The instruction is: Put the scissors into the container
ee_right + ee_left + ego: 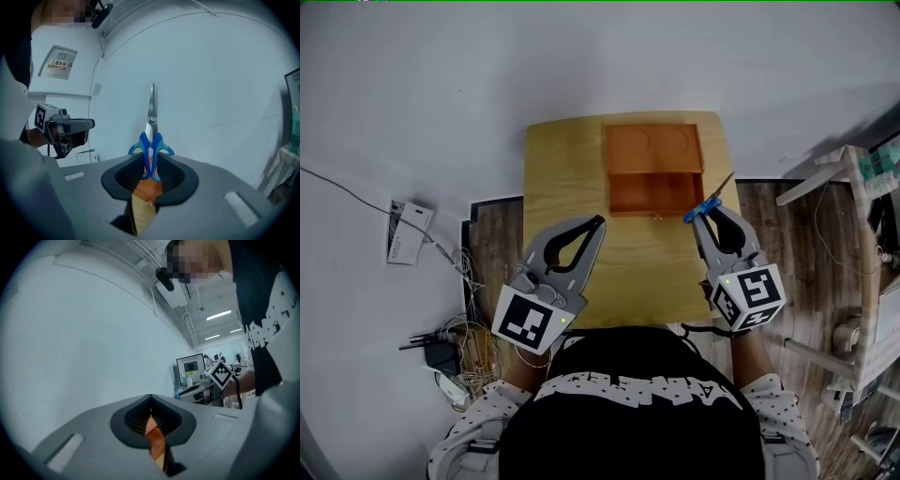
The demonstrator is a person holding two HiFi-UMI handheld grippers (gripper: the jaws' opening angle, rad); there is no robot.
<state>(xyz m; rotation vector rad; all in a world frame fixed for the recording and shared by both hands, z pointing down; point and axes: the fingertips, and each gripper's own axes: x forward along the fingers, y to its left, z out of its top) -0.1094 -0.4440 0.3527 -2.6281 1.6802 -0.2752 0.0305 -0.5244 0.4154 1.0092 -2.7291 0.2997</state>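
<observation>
My left gripper (598, 221) sat at seven o'clock in the head view, pointing toward one o'clock, its jaws closed tip to tip on nothing. My right gripper (705, 212) sat at four o'clock, pointing toward eleven, jaws clamped on the handles of the scissors (152, 123).

A: How do the scissors (704, 207) (151, 136) lie?
B: Blue handles, steel blades closed, gripped at the handles; right of centre, tips slanting to the upper right.
A: And the container (654, 192)?
B: Orange box, upper centre, open, lid (652, 148) folded back.
</observation>
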